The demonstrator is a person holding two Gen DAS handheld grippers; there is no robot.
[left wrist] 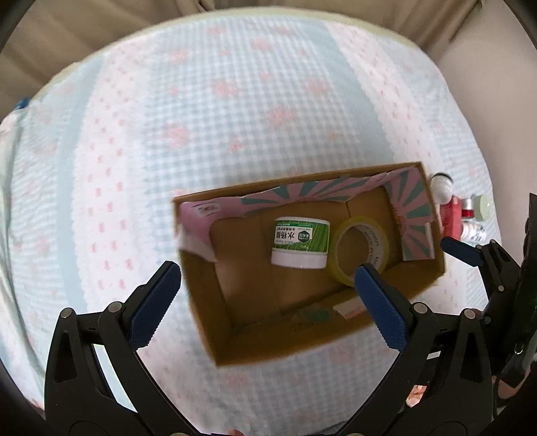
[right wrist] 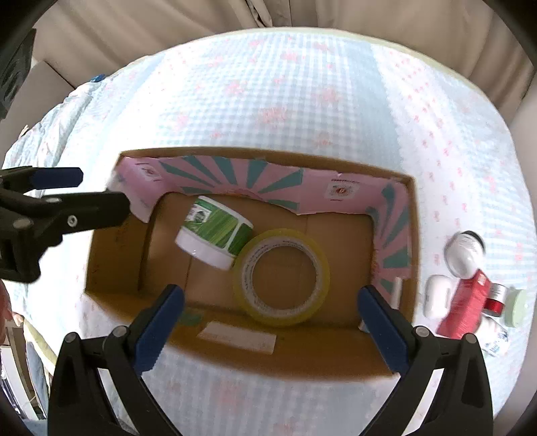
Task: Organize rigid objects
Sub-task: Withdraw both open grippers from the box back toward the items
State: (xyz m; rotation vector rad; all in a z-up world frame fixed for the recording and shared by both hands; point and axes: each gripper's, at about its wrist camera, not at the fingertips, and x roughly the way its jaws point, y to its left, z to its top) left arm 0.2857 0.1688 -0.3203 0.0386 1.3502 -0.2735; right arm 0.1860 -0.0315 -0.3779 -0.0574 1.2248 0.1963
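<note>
**Both grippers open over the box**

Left gripper (left wrist: 266, 280) and right gripper (right wrist: 270, 305): fingers spread wide, holding nothing. The cardboard box (right wrist: 312, 355) contains a green-labelled jar (right wrist: 214, 236) lying on its side, touching a tape roll (right wrist: 283, 276).

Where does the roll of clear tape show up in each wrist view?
Left wrist: tape roll inside the cardboard box, right of centre, by the right fingertip.
Right wrist: tape roll at centre, lying flat in the box.
Shared landmark: green-labelled jar beside it.

Home bedroom, quilted floral bedspread (left wrist: 235, 110), beige curtains (right wrist: 268, 13)
</note>
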